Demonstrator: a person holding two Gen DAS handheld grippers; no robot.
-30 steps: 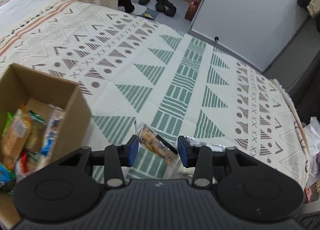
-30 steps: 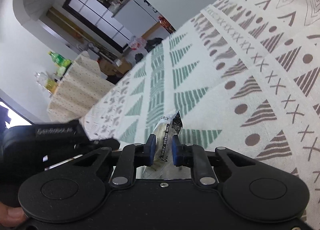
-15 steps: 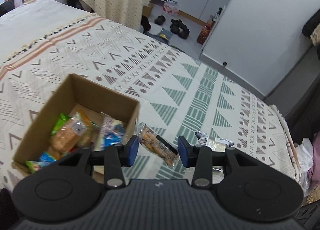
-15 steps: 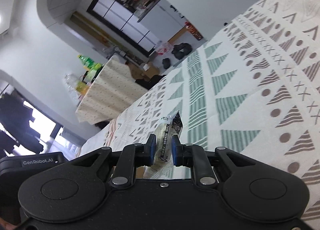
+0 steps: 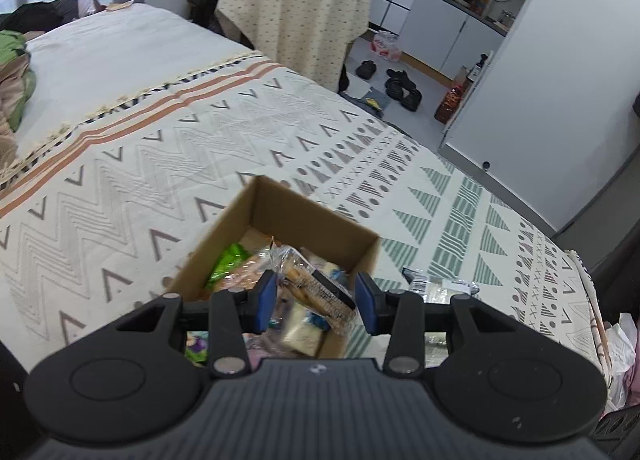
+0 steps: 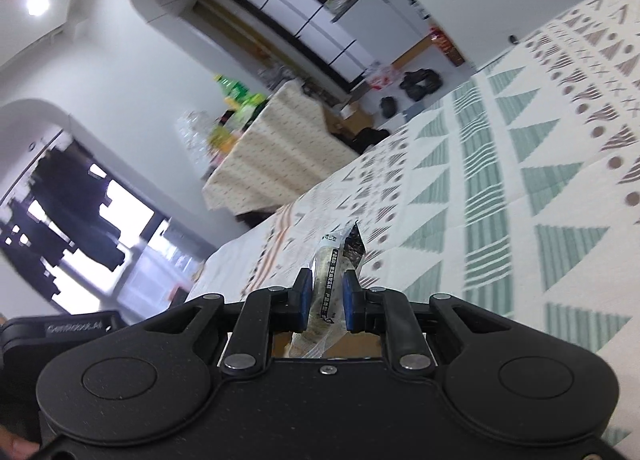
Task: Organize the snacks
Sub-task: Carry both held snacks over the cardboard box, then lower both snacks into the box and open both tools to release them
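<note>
Left wrist: claw grips cracker pack above box, unseen from right wrist.

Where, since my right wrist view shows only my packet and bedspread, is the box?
Observer: The box sits on the bedspread, just below the left tongs.
Operator: Are those tongs holding anything?
Observer: Yes, a cracker pack, over the box's open top.
Operator: Any snacks outside it?
Observer: Some wrappers lie on the bedspread, right of the box.
</note>
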